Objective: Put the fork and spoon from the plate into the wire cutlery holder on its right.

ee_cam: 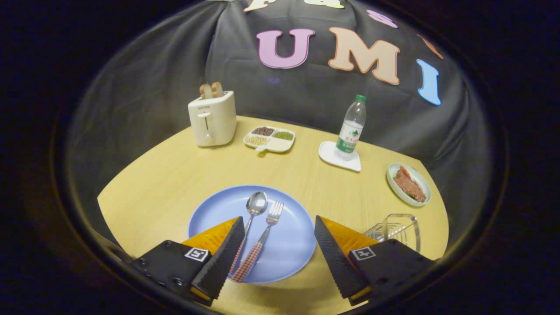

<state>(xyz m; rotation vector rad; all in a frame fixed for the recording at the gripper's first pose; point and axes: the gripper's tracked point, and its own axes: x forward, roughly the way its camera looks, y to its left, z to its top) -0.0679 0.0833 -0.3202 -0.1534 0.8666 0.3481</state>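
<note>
While my hand-held gripper [278, 227] gapes apart, shiny spoon [253, 218] and fork [262, 238] lie on the round blue plate [288, 245]; wire cutlery holder [400, 229] at three o'clock on woodgrain table [175, 175].

**One fisheye view, riding the gripper, looking down across the table**

The camera sits just behind the gripper [279, 225], whose fingers stand apart, and faces forward and downward. It hangs close over the blue plate [288, 249], with the wooden table [175, 175] stretching beyond to the booth's black cloth wall [144, 87].
</note>
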